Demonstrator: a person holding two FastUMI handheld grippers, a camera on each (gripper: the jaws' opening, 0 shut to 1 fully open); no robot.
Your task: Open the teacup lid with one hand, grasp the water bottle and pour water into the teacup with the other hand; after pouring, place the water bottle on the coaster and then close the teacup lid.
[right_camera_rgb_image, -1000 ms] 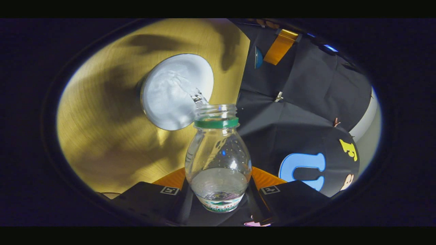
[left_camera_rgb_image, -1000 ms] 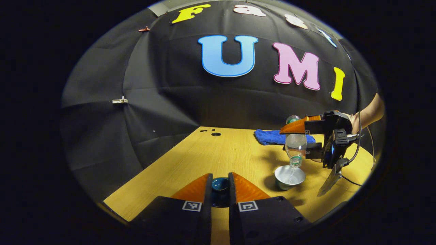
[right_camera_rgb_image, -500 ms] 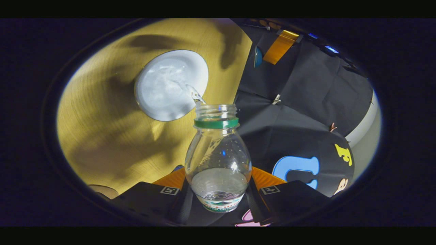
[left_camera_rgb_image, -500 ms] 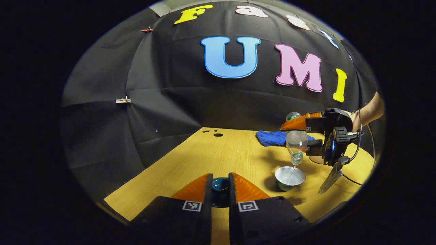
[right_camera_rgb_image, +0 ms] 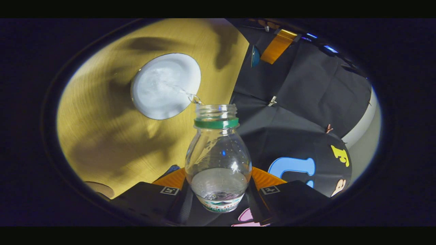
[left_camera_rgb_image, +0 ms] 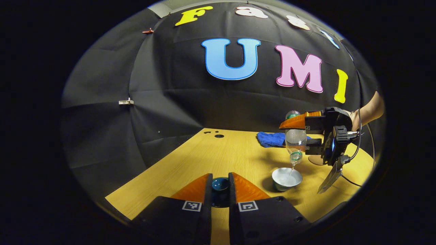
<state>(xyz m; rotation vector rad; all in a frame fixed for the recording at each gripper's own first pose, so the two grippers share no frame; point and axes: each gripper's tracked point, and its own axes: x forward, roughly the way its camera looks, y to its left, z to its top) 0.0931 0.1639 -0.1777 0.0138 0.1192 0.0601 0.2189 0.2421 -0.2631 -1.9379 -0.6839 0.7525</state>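
- The right gripper is holding the water bottle by its lower body, jaws pinching it from both sides; in the left gripper view the same gripper is carrying the bottle mouth-down above the teacup.
- The bottle is being tipped steeply so that a thin stream is falling into the teacup, which is standing open on the counter toward its right edge. The stream looks slender; judged, the pour is nearing its end.
- The left gripper is keeping the dark blue teacup lid clamped between nearly closed jaws, low over the near edge of the counter and well apart from the cup, presumably to leave the pouring path free.
- A tan disc, likely the coaster, is lying partly hidden behind the right gripper, near the right edge, close at hand for setting the bottle down.
- A blue cloth is lying near the far edge, well clear of the work.
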